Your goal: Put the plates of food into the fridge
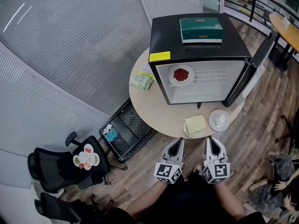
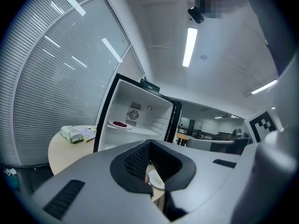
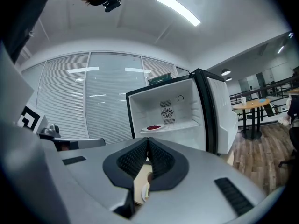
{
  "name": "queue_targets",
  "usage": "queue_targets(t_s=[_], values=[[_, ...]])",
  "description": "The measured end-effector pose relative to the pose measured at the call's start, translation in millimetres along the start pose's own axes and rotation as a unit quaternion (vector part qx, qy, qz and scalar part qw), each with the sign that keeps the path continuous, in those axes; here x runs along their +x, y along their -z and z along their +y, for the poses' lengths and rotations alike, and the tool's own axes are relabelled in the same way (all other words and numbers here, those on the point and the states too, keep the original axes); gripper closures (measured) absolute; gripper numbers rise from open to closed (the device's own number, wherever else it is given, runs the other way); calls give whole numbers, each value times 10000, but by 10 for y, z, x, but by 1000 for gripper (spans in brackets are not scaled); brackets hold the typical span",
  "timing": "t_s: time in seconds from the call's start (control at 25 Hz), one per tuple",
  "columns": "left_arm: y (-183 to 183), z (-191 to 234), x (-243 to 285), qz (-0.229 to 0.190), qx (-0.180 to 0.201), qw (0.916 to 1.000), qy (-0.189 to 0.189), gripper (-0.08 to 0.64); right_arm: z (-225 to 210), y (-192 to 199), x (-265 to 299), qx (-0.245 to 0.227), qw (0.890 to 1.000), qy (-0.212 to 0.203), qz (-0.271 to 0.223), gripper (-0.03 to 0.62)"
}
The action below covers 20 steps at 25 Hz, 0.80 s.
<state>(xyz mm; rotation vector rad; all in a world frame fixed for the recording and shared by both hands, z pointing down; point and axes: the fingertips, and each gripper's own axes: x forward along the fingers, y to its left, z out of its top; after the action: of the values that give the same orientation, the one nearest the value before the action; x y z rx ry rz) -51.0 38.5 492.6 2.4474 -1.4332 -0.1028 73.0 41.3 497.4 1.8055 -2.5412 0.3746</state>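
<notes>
Pressed together and holding nothing, the jaws of the left gripper (image 1: 179, 142) and of the right gripper (image 1: 210, 140) are held side by side just off the near edge of the round beige table (image 1: 156, 111). Just beyond their tips, two plates are left on the table: a white plate with a pale yellow slab of food (image 1: 195, 124) and, just beside it, a small white plate with a pale item (image 1: 219, 120). Further back, the small black fridge with a white interior (image 1: 196, 48) stands with its door (image 1: 250, 71) swung open to the right, and a white plate of red food (image 1: 181, 74) is already set on its wire shelf. A green box (image 1: 201, 29) lies on the fridge top. Several risks are judged from here. The jaws must be spread first, or a plate could be pushed instead of gripped. Both plates lie near the table edge, so a nudge could send one to the floor. A pinch on a thin rim could let a plate tilt and its food slide off, and the plate already on the shelf could be knocked.
</notes>
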Motion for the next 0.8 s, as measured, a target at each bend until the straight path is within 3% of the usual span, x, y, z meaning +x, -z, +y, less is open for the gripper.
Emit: queue_targets(t_s=[0.16, 0.28, 0.4, 0.48, 0.6, 0.8], values=[[-11, 100, 23, -21, -110, 9999, 8, 555, -1, 162, 84, 293, 9993, 110, 202, 586], [15, 174, 66, -11, -161, 9999, 38, 554, -124, 525, 178, 991, 9932, 313, 532, 586], [84, 257, 129, -8, -225, 9997, 79, 555, -256, 1047, 276, 1842, 9767, 506, 982, 586], [159, 313, 172, 42, -265, 9996, 94, 555, -294, 1420, 319, 2509, 9574, 592, 1299, 586], [265, 390, 232, 126, -385, 9991, 87, 555, -321, 1934, 394, 3523, 9183, 743, 1645, 564], [397, 440, 245, 236, -514, 9983, 119, 554, -402, 2457, 515, 4743, 8570, 1219, 1604, 460]])
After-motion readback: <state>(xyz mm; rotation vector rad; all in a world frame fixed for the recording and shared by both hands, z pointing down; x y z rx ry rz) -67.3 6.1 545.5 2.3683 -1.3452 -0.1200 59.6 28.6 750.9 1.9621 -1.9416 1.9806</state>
